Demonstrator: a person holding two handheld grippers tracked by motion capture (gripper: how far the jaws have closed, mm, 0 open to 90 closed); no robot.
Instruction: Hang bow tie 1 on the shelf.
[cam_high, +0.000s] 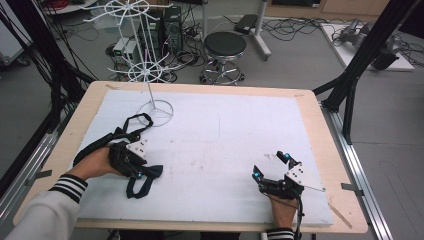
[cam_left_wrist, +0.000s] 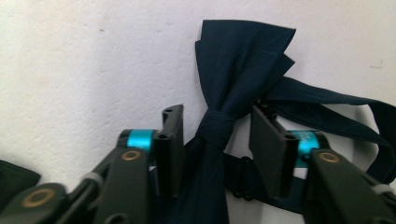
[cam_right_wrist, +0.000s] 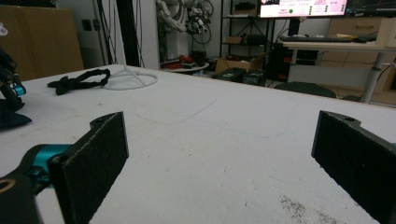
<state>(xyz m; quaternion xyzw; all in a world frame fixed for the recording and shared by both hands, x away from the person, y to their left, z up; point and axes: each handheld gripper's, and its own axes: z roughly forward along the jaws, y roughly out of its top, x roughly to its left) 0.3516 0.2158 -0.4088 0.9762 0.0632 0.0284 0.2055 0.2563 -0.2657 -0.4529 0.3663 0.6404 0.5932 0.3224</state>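
A dark navy bow tie lies on the white mat at the front left, its strap looped toward the front edge. My left gripper reaches over it from the left. In the left gripper view the tie's knot sits between the two pads of the left gripper, with a thin gap on each side, so the jaws stand open around it. My right gripper rests at the front right, wide open; the right gripper view has bare mat between the jaws of that gripper.
A white wire stand rises from a ring base at the mat's back left. A second black strap lies beside that base. A black stool and cables are on the floor beyond the table.
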